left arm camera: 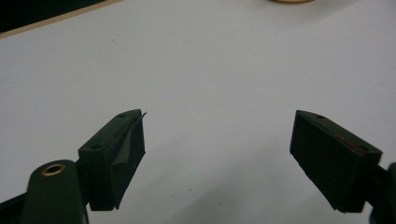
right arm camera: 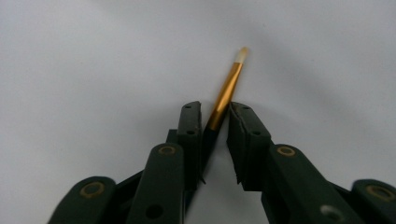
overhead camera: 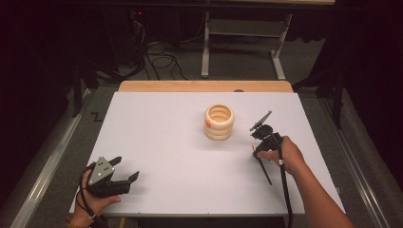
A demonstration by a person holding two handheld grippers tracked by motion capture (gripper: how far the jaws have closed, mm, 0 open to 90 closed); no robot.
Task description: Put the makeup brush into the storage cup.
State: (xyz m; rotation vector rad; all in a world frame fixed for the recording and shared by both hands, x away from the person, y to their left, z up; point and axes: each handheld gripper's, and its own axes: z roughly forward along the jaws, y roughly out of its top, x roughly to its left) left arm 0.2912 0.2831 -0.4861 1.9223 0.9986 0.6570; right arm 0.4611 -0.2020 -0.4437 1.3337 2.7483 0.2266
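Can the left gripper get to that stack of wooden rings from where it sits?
Probably yes. The left gripper rests open near the table's front left corner, and only bare white surface lies between it and the stack of rings; it is a long diagonal reach.

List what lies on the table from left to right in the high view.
Left gripper → stack of rings → right gripper, holding a brush.

High view looks forward and down over the whole table (overhead camera: 157, 142); both gripper views sit low, close to its white top — shared ground.
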